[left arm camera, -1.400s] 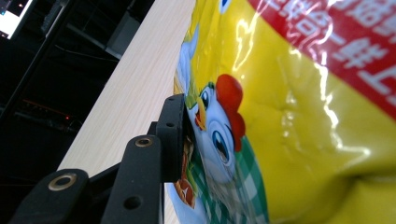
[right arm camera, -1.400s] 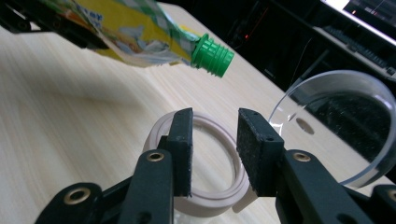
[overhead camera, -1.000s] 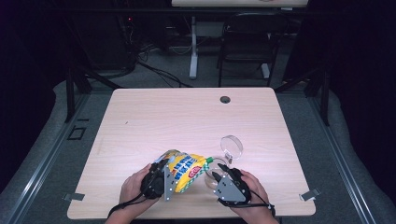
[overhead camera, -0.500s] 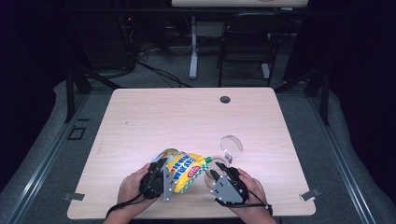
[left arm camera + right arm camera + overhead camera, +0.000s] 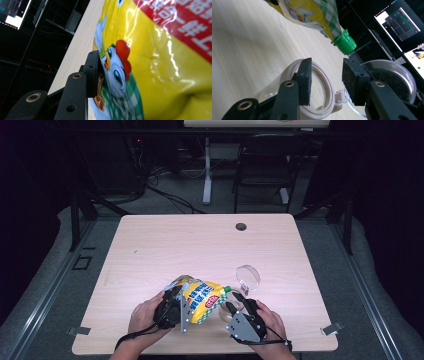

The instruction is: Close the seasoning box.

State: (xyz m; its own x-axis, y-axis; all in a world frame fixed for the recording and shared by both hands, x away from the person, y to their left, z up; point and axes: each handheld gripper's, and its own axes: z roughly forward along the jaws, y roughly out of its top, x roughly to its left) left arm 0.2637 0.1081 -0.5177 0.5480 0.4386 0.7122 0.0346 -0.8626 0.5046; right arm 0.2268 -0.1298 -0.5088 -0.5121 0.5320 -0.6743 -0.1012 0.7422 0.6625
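Yellow pouch clamped in left gripper, right gripper just beside.

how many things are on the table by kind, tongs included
Yellow pouch with green cap: 1
Clear jar with its hinged lid open: 1
Tongs, left clamped on the pouch and right open at the jar: 2
Total: 4

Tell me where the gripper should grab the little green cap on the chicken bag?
Grip the green cap across its ribbed sides, coming in from the right gripper's side. It sticks out free past the yellow pouch's corner toward the jar, and the open fingers already sit just short of it.
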